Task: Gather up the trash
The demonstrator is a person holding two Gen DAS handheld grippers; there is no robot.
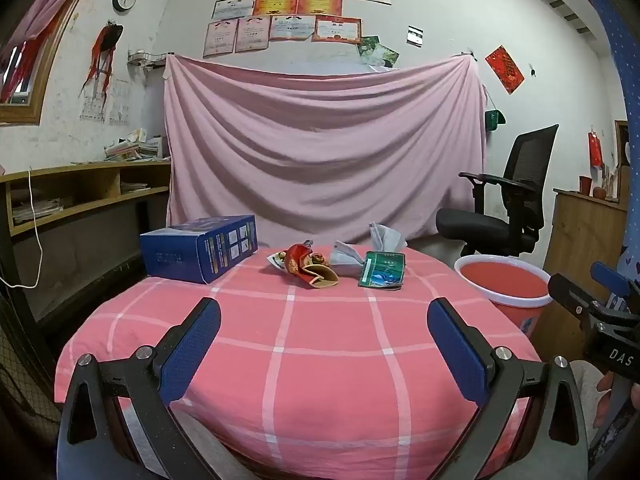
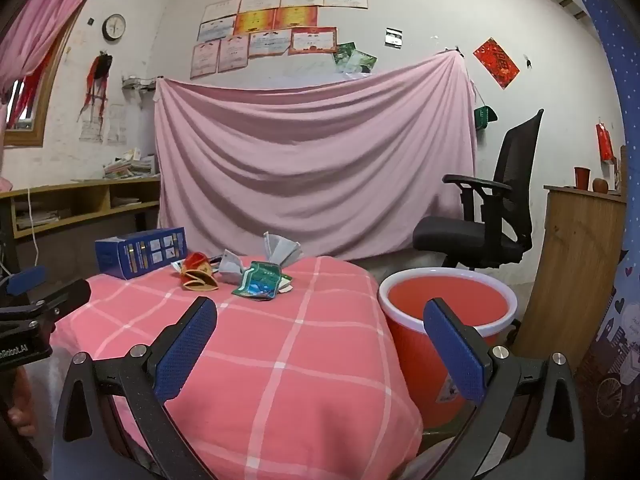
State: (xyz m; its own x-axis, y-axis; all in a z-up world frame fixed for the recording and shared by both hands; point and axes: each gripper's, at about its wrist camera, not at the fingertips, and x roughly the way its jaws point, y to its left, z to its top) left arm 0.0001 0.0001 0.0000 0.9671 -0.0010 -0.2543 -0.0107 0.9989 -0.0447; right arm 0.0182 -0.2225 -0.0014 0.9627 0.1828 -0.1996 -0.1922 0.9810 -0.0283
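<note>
Trash cluster sits ahead of both open, empty grippers, well apart from the fingers: red wrapper (image 1: 310, 268), crumpled tissue (image 1: 348, 258), green packet (image 1: 382, 270) on the pink checked worktop (image 1: 320, 360). Left gripper (image 1: 324, 344) faces it straight on; right gripper (image 2: 320, 344) has it ahead-left, red bin (image 2: 446, 304) just ahead-right. Packet's long axis is tilted.

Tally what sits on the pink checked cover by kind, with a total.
Crumpled wrappers: 2, red-gold wrapper and green wrapper
Grey tissue wads: 2, and
Blue box: 1
Total: 5
</note>
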